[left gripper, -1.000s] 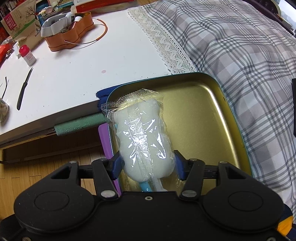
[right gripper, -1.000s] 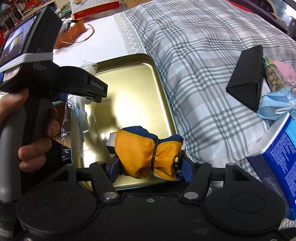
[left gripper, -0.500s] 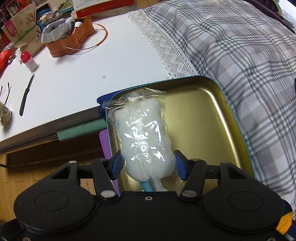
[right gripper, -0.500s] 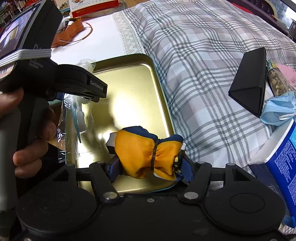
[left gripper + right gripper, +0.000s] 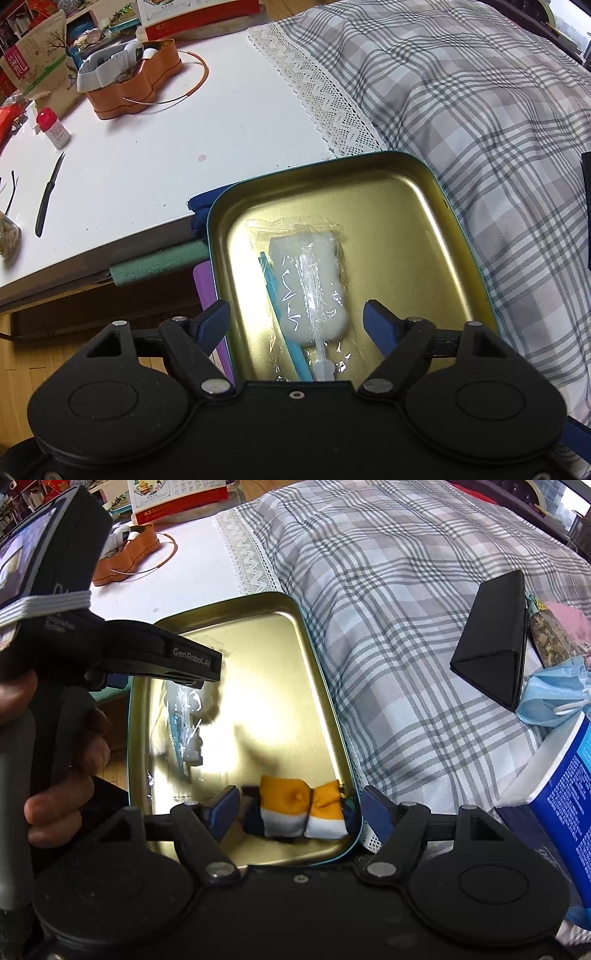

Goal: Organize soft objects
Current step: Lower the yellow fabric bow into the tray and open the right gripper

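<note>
The left gripper [image 5: 297, 319] is opening, its pads clear of the wrapped sponge [image 5: 306, 288] lying flat in the tin [image 5: 461, 236]. The right gripper [image 5: 297, 808] is opening too, its pads off the yellow cloth bundle [image 5: 301, 810] in the tin's near corner. Beyond lies the plaid quilt [image 5: 388, 590].

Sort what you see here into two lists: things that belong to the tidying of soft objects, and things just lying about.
In the job:
- gold metal tray
- white sponge in clear wrap, lying in the tray
- orange, white and navy cloth bundle, lying in the tray
- left gripper and right gripper, jaws opening

Lying about:
- black knife
- red-capped bottle
- black triangular case
- blue face mask
</note>
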